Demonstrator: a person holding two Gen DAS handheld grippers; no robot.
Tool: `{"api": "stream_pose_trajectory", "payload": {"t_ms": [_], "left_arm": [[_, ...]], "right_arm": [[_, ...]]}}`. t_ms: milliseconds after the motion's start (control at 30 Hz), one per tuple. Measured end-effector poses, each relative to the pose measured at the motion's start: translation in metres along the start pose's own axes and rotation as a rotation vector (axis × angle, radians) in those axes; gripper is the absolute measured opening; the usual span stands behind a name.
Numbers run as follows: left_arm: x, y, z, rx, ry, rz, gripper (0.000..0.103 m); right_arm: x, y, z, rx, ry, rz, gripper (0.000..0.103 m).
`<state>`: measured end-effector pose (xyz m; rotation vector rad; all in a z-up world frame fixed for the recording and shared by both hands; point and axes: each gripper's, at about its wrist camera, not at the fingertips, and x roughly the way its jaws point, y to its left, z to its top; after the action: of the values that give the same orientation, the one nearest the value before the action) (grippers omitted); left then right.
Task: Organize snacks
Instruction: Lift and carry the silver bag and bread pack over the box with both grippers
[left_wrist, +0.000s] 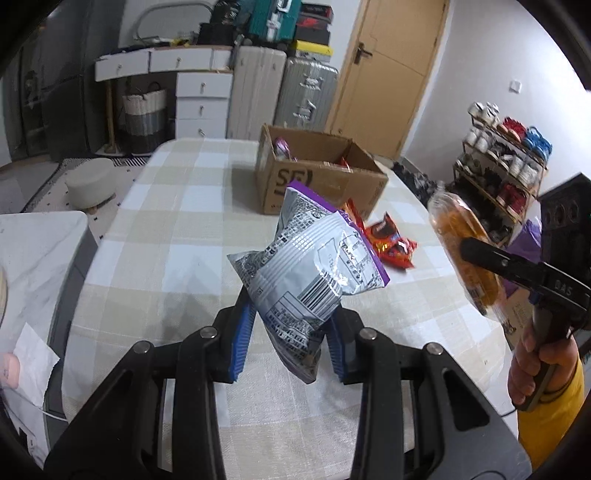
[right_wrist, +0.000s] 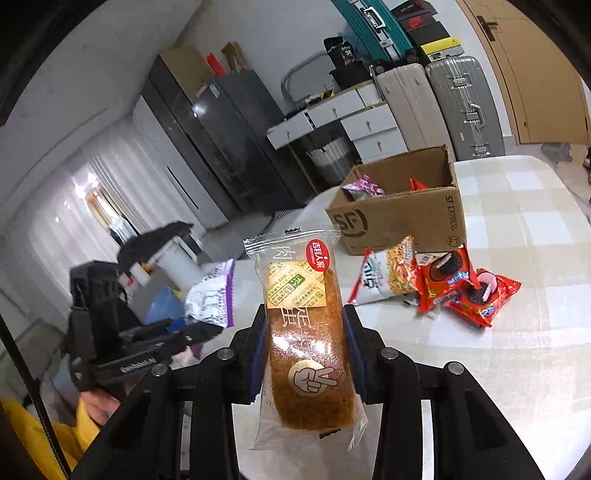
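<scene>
While both grippers hang above the checked tablecloth (left_wrist: 177, 229), each has a snack pinched between its blue pads. The left gripper (left_wrist: 291, 332) has its fingers clamped on the lower part of a silver-and-purple snack bag (left_wrist: 314, 266), which is off the table and tilted to the right. The right gripper (right_wrist: 304, 354) has its fingers pressed on both sides of a clear-wrapped brown cake roll (right_wrist: 306, 350), held upright with its red-labelled end pointing away. In the left wrist view that roll (left_wrist: 461, 251) shows at the right, with a hand (left_wrist: 535, 362) in a yellow sleeve on the handle. An open cardboard box (right_wrist: 406, 218) sits at the far side of the table with a few packets inside. Just near it lie red cookie packets (right_wrist: 461, 288) and a noodle packet (right_wrist: 391, 273), flat on the cloth.
</scene>
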<state>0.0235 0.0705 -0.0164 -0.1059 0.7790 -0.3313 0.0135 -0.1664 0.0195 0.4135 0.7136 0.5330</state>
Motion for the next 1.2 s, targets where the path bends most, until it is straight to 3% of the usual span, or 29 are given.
{"api": "stream_pose_trajectory", "payload": {"t_ms": [333, 667, 1200], "left_arm": [[-0.021, -0.015, 0.008, -0.002, -0.039, -0.010, 0.032], [-0.008, -0.021, 0.024, -0.009, -0.020, -0.005, 0.032], [0.019, -0.052, 0.097, 0.066, -0.047, -0.036, 0.032]], "right_arm": [[-0.034, 0.005, -0.002, 0.033, -0.087, 0.010, 0.038], [-0.054, 0.000, 0.005, 0.028, -0.131, 0.001, 0.038], [-0.041, 0.012, 0.081, -0.092, -0.167, -0.016, 0.038]]}}
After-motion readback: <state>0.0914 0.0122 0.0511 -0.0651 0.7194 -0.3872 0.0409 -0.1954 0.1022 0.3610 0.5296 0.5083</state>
